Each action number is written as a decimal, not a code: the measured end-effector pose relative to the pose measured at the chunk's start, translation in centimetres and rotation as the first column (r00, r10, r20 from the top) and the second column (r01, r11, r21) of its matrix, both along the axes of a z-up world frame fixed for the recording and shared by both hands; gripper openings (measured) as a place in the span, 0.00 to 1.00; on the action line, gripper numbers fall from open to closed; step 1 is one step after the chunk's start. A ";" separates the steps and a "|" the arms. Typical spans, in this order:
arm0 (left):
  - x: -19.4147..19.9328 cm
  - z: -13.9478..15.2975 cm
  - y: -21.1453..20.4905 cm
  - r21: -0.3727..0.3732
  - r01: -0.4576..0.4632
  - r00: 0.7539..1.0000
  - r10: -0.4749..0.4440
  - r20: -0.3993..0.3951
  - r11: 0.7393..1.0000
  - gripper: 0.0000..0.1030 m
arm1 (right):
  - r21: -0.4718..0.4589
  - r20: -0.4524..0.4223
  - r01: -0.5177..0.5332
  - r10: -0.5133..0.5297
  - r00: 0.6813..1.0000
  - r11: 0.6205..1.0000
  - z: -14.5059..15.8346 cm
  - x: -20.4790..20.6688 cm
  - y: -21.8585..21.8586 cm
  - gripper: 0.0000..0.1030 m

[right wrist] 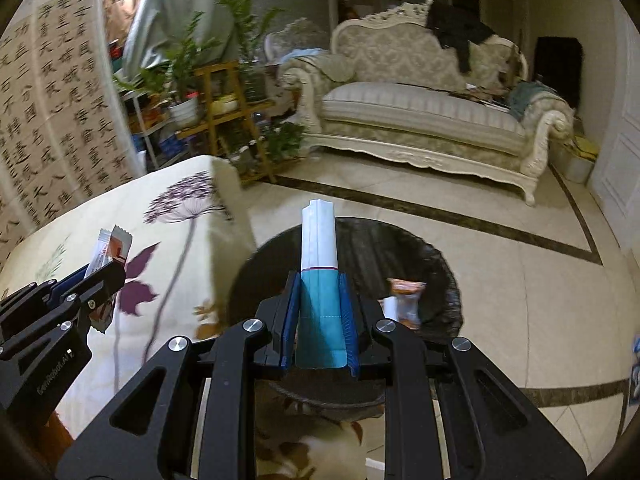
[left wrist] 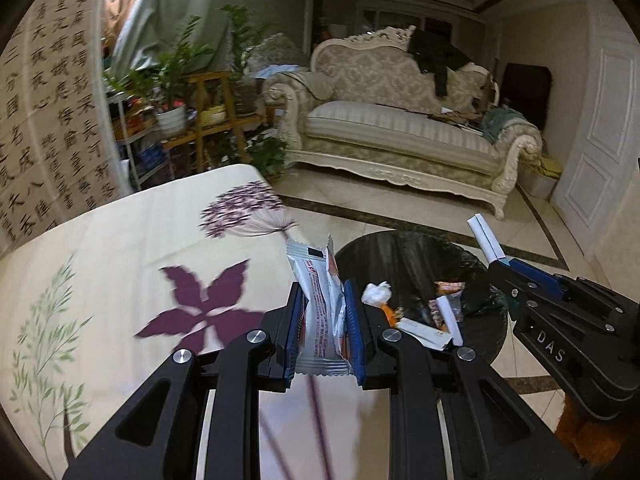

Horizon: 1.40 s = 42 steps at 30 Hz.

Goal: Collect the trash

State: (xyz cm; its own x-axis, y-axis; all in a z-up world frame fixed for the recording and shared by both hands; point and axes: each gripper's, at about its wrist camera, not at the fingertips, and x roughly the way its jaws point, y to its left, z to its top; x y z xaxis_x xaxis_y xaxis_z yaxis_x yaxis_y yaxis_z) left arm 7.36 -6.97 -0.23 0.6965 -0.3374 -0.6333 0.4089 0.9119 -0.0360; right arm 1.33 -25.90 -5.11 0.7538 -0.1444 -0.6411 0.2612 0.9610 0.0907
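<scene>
My left gripper (left wrist: pixel 325 300) is shut on a silver snack wrapper (left wrist: pixel 320 300) with red print, held upright over the table's edge. A teal and white carton (right wrist: pixel 320 272) stands pinched in my right gripper (right wrist: pixel 320 300), which is shut on it above the bin. The bin (left wrist: pixel 420 256) has a black bag liner and stands on the floor beside the table; it holds a crumpled tissue (left wrist: pixel 376 292), orange wrappers and white cartons. In the left wrist view the right gripper (left wrist: pixel 500 264) shows at the right with the carton (left wrist: pixel 486 238). In the right wrist view the left gripper (right wrist: pixel 100 276) shows at the left with its wrapper (right wrist: pixel 112 250).
The table (left wrist: pixel 100 280) wears a cream cloth with purple flowers and green leaves. Beyond the tiled floor (right wrist: pixel 520 280) stand an ornate cream sofa (left wrist: pixel 400 128), a wooden plant stand (left wrist: pixel 216 112) with potted plants, and a calligraphy screen (left wrist: pixel 48 120) at the left.
</scene>
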 end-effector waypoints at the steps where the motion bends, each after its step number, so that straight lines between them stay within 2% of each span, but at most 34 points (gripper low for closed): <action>1: 0.3 -0.1 -0.5 0.003 0.007 1.000 -0.007 0.001 1.000 0.21 | 0.000 -0.002 0.010 -0.010 1.000 1.000 -0.2 0.2 -0.4 0.19; 12: 3.0 -1.6 -5.5 0.044 0.053 0.999 -0.053 -0.008 0.998 0.22 | 0.015 -0.024 0.064 -0.064 0.998 0.998 -2.1 2.7 -3.2 0.20; 14: 3.2 -1.9 -6.0 0.051 0.056 0.998 -0.056 -0.009 0.997 0.24 | 0.020 -0.028 0.069 -0.068 0.997 0.997 -2.4 3.1 -3.5 0.21; 15: 3.3 -2.0 -6.2 0.055 0.058 0.998 -0.057 -0.012 0.997 0.29 | 0.024 -0.031 0.074 -0.074 0.997 0.997 -2.6 3.3 -3.7 0.23; 16: 3.5 -2.2 -6.3 0.060 0.053 0.999 -0.052 -0.014 0.997 0.40 | 0.026 -0.035 0.077 -0.076 0.996 0.997 -2.7 3.4 -3.8 0.26; 18: 3.5 -2.3 -6.2 0.057 0.045 0.999 -0.044 -0.012 0.997 0.50 | 0.025 -0.037 0.084 -0.083 0.996 0.996 -2.9 3.5 -4.0 0.31; 24: 3.5 -2.3 -5.6 0.057 0.033 0.999 -0.032 -0.016 0.998 0.61 | 0.014 -0.037 0.096 -0.096 0.995 0.995 -3.0 2.9 -3.8 0.41; 27: 2.9 -2.0 -4.9 0.050 0.020 1.000 -0.020 -0.014 0.999 0.71 | 0.009 -0.029 0.102 -0.102 0.994 0.995 -2.6 2.3 -3.7 0.47; 36: 0.6 -0.8 -2.5 0.034 -0.020 1.000 0.020 -0.004 0.999 0.76 | -0.002 0.011 0.096 -0.096 0.995 0.995 -1.0 -0.7 -2.5 0.59; 42: -1.3 0.2 -0.3 0.030 -0.075 0.997 0.075 0.021 0.997 0.80 | -0.013 0.037 0.075 -0.075 0.997 0.997 0.2 -2.8 -1.1 0.61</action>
State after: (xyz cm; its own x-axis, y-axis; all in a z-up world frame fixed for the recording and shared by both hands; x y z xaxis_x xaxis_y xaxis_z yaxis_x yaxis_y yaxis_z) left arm 6.02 -7.26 -0.06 0.7314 -0.2643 -0.6286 0.3395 0.9406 -0.0004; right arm -1.42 -26.99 -4.88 0.7632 -0.2103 -0.6110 0.3293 0.9402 0.0877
